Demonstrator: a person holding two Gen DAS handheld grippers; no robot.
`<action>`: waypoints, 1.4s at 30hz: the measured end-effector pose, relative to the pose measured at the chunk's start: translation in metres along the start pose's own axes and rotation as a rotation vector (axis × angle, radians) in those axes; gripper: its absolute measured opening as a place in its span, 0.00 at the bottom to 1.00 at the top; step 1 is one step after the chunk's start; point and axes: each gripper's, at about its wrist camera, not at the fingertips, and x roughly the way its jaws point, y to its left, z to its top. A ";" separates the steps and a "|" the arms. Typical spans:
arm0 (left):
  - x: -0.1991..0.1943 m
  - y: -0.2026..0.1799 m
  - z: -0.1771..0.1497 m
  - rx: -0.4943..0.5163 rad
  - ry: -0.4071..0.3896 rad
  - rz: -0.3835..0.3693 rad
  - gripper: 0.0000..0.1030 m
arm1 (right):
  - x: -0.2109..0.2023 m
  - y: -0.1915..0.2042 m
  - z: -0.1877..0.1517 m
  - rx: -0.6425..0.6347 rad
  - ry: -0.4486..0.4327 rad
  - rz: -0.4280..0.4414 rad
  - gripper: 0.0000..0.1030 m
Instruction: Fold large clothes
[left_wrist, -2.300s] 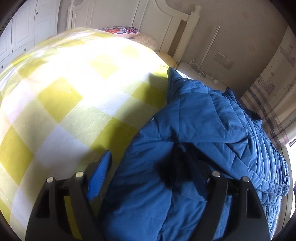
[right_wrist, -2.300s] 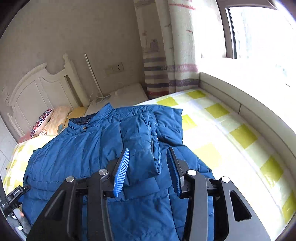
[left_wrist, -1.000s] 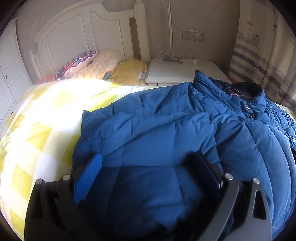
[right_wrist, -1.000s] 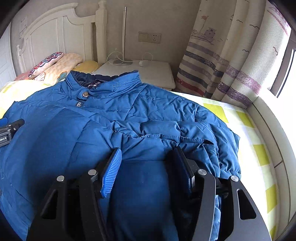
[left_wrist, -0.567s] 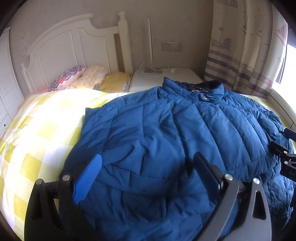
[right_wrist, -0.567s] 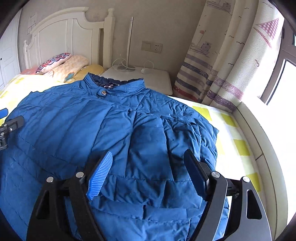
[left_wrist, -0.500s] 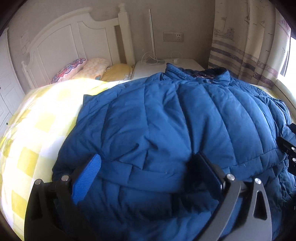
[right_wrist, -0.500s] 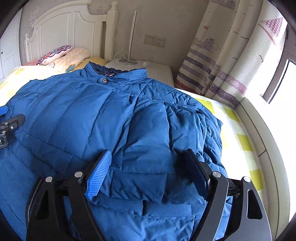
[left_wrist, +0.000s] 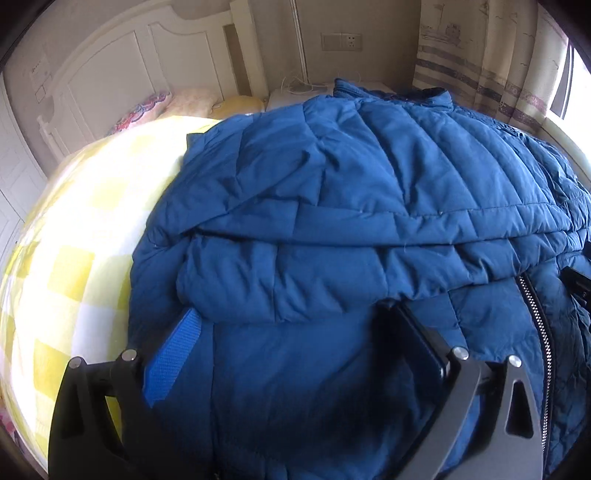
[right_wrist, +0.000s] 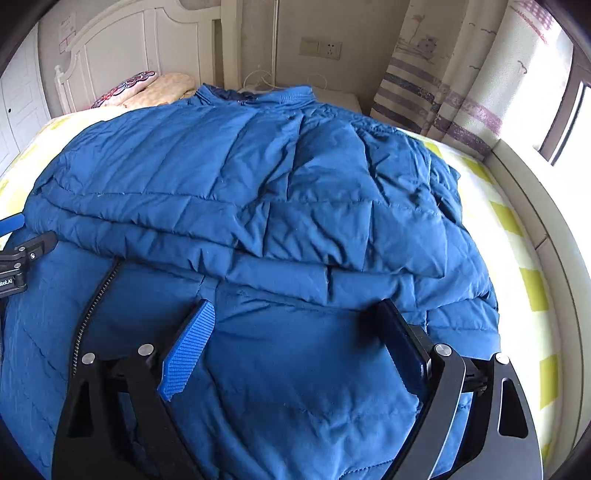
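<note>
The blue padded jacket lies across the bed with its collar toward the headboard. A thick quilted layer is doubled over the front panel, ending in a rolled edge that runs side to side, with the zipper showing below it. The left gripper and the right gripper both stand wide open over the lower panel, holding nothing; whether their fingers touch the cloth cannot be told. By the look of it, one fold is made and let go. What seems left is bringing the bundle down to a compact shape and smoothing it.
</note>
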 end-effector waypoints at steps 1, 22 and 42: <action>-0.001 0.006 0.003 -0.033 0.000 -0.016 0.98 | -0.002 -0.001 0.002 0.009 0.005 -0.006 0.83; -0.113 -0.001 -0.120 0.031 -0.090 -0.006 0.94 | -0.113 0.043 -0.117 -0.063 -0.095 0.015 0.85; -0.065 0.007 0.043 -0.044 -0.249 -0.030 0.97 | -0.049 0.016 0.029 -0.081 -0.208 0.008 0.85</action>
